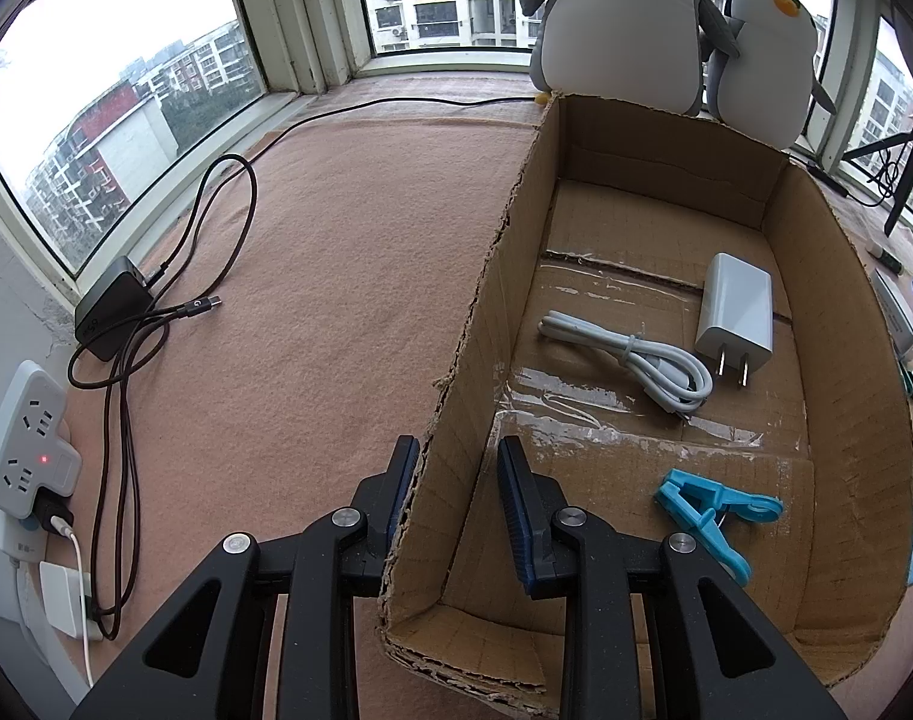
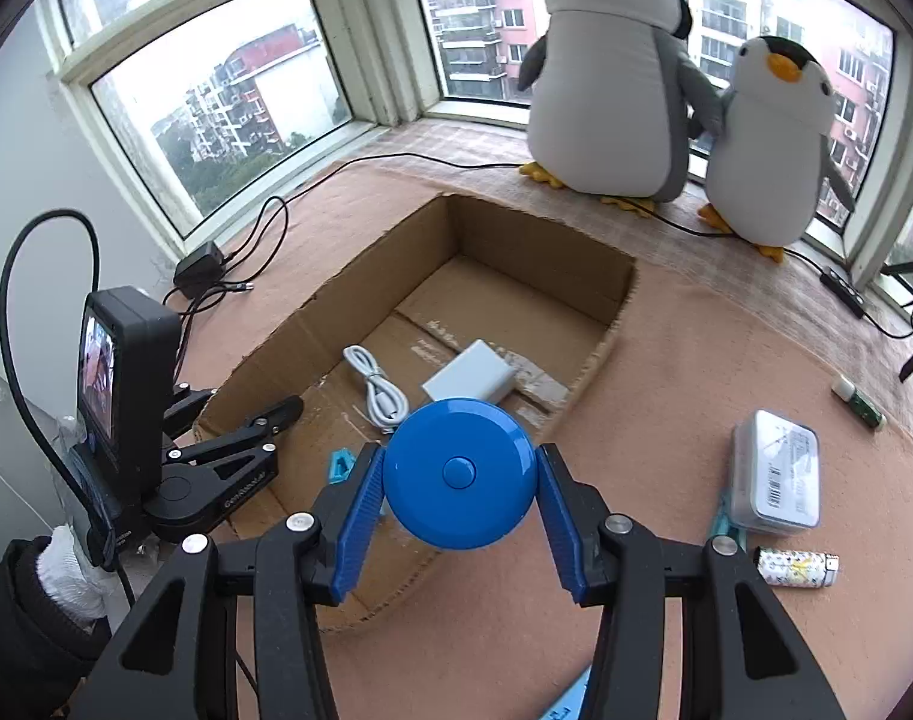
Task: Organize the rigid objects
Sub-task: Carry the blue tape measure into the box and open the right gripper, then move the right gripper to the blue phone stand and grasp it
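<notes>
An open cardboard box [image 1: 486, 276] [image 2: 312, 324] lies on the pink felt. Inside are a white charger [image 1: 735, 312] [image 2: 471, 375], a coiled white cable [image 1: 630, 363] [image 2: 375, 393] and a blue clip [image 1: 711, 507] [image 2: 339, 465]. My left gripper [image 1: 456, 480] straddles the box's left wall, one finger outside and one inside, with a gap on the inner side. My right gripper [image 2: 459, 474] is shut on a round blue tape measure [image 2: 459, 474] and holds it above the box's near right corner.
Two plush penguins [image 2: 612, 78] stand by the window behind the box. Right of the box lie a clear plastic case [image 2: 777, 474], a patterned lighter [image 2: 795, 567] and a small green-white tube [image 2: 858, 402]. A black adapter with cables [image 1: 117, 306] and a power strip [image 1: 27, 432] are at left.
</notes>
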{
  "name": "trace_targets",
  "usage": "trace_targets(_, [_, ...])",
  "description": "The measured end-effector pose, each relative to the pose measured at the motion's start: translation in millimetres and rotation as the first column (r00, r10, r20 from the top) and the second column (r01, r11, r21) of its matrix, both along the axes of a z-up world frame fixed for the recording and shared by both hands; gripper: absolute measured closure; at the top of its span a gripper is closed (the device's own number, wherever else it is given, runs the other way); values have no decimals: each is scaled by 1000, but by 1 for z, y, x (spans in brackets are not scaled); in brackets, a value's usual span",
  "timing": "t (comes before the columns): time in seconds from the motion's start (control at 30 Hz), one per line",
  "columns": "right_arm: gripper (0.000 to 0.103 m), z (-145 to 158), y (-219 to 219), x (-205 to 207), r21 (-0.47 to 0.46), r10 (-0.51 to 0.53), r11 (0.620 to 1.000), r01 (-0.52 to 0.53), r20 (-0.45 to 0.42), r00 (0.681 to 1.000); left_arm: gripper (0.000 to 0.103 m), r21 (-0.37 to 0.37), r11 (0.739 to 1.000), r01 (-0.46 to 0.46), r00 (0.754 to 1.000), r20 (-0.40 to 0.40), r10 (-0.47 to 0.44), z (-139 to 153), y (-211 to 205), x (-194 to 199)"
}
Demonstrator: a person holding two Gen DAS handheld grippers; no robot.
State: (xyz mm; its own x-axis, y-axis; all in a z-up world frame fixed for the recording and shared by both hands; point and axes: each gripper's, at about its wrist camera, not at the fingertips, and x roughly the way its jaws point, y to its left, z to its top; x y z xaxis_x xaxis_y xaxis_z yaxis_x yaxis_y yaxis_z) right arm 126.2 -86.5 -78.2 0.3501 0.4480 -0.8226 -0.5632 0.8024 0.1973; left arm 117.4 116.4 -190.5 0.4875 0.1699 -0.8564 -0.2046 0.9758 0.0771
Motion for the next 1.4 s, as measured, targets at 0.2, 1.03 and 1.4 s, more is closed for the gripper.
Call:
trace_targets(0.2, [57,-9,22,-4,-25,40,999,-40,-4,999,74,1,1000,1,1000,1,-1,0,0,0])
trace_targets(1.03, [45,-8,24,2,-21,31,999,-31,2,1000,74,-1,1000,2,1000,2,-2,-1,2,0])
trace_targets(1.4, [45,16,-39,-5,19,-27,999,27,-10,1000,74,1,1000,2,1000,2,-2,-1,2,0])
